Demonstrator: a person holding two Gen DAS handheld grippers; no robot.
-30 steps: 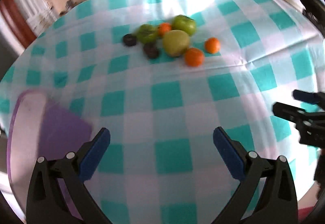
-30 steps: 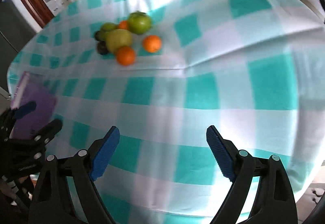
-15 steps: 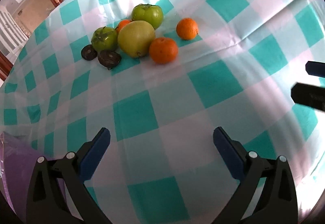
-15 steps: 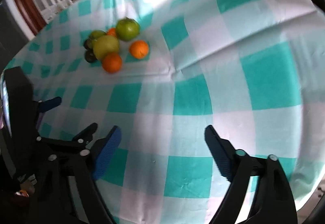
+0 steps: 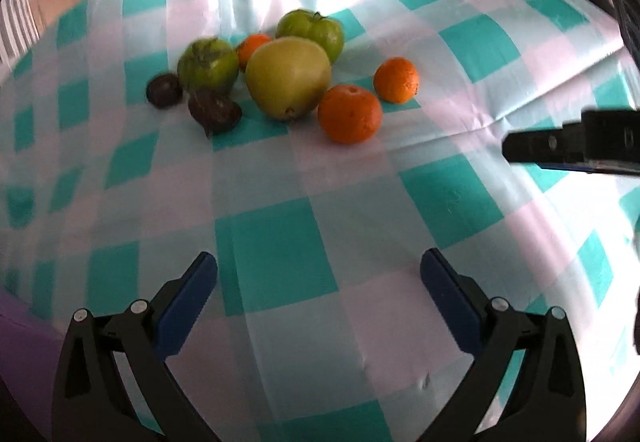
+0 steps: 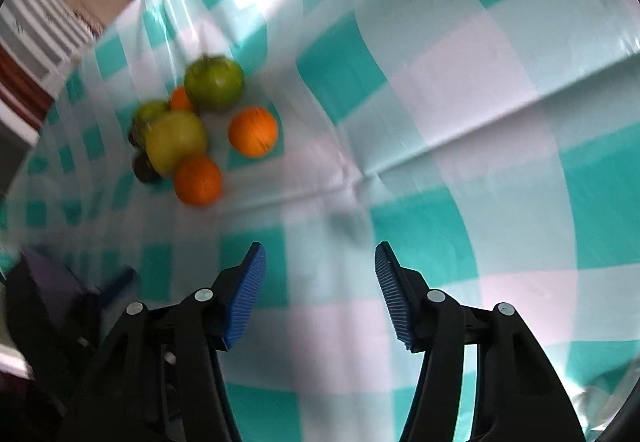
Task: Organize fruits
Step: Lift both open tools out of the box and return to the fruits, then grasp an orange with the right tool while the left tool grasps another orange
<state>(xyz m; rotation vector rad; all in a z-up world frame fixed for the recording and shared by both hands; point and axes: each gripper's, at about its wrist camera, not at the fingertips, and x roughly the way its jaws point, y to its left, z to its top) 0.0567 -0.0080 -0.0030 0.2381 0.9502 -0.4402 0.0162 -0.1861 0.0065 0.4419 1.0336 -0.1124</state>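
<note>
Left claw (image 5: 318,274) is spread wide with nothing in it, hovering over bare checked cloth on the tabletop (image 5: 280,242), pointed at the fruit pile. Right claw (image 6: 320,262) is also released and empty, its blue ribbed pads (image 6: 244,298) somewhat closer together, looking at the same pile from the other side.

The fruit sits in one tight cluster toward the far edge of the tabletop: a big yellow-green pear-ish fruit (image 5: 288,77) in the middle, two green tomatoes (image 5: 208,63) behind it, two dark wrinkly fruits (image 5: 214,109) on the left, and three oranges. The nearest orange (image 5: 349,113) touches the big fruit, another orange (image 5: 396,79) sits just apart.

The oranges are probably the easy grab: firm, light, slightly pebbly skin, so pinch across the widest part. The tomatoes look smooth and likely bruise if squeezed hard. The dark ones look soft, so go gently. Round stuff rolls if nudged, and the cloth is creased.
</note>
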